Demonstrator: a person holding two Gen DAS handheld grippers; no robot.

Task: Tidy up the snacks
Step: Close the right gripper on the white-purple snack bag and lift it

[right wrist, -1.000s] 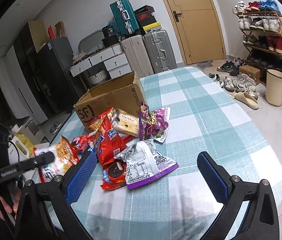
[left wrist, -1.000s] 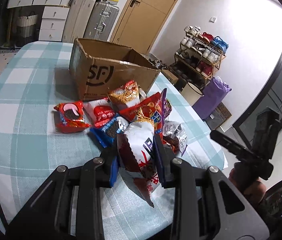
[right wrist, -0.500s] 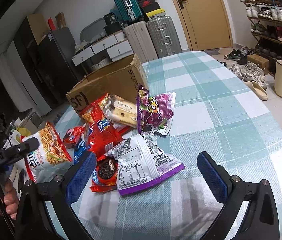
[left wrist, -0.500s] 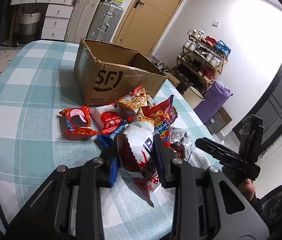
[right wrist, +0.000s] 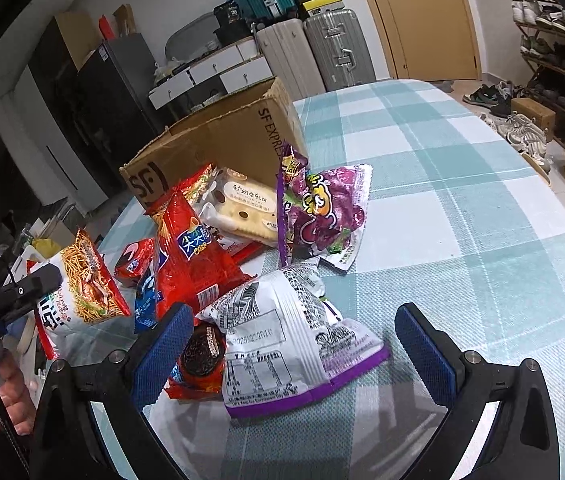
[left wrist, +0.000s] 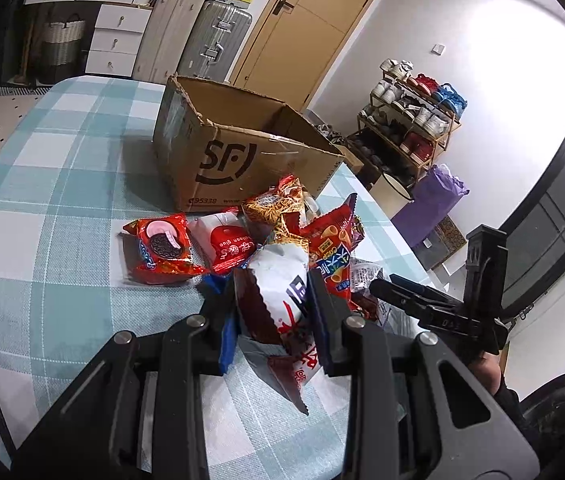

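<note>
Left wrist view, left gripper (left wrist: 278,312): we see its pads clamped on the noodle snack bag (left wrist: 278,292), held clear of the pile, we judge for carrying to the box.
Noodle snack bag: white and dark red, crimped edge, crumpled where pinched.
Right gripper (right wrist: 294,344): jaws wide apart, straddling the purple-edged bag (right wrist: 290,344) lying label-up on the table (right wrist: 482,240); we judge it the next pick.
Cardboard box (left wrist: 242,156): open-topped, just behind the pile.
</note>
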